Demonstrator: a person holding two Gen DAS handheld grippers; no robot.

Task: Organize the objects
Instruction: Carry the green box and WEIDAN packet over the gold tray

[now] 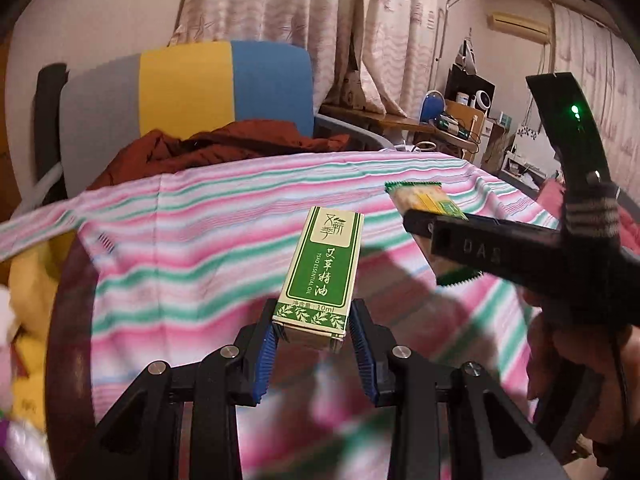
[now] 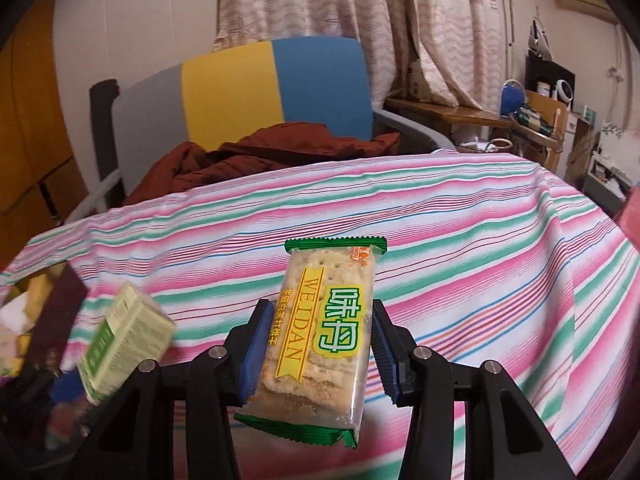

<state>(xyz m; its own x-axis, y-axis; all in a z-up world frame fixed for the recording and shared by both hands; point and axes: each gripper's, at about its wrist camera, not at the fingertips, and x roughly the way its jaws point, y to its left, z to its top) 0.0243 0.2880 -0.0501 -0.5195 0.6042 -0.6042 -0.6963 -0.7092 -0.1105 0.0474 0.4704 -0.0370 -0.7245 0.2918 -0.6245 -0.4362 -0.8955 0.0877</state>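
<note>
My left gripper point(image 1: 313, 334) is shut on a green and cream essential-oil box point(image 1: 322, 270), held lengthwise above the striped tablecloth point(image 1: 200, 248). In the right wrist view that same box point(image 2: 124, 340) shows blurred at the lower left. My right gripper point(image 2: 316, 348) is shut on a cracker packet point(image 2: 320, 332) with green ends and a yellow band, also off the cloth. From the left wrist view the right gripper's black body crosses the right side, with the cracker packet point(image 1: 430, 198) sticking out beyond it.
A grey, yellow and blue chair point(image 2: 240, 92) with a rust-red jacket point(image 2: 256, 156) stands behind the table. Curtains point(image 2: 320, 0) hang at the back. A cluttered wooden shelf point(image 2: 532, 120) is at the far right. Yellow and pink items point(image 1: 24, 300) lie at the left edge.
</note>
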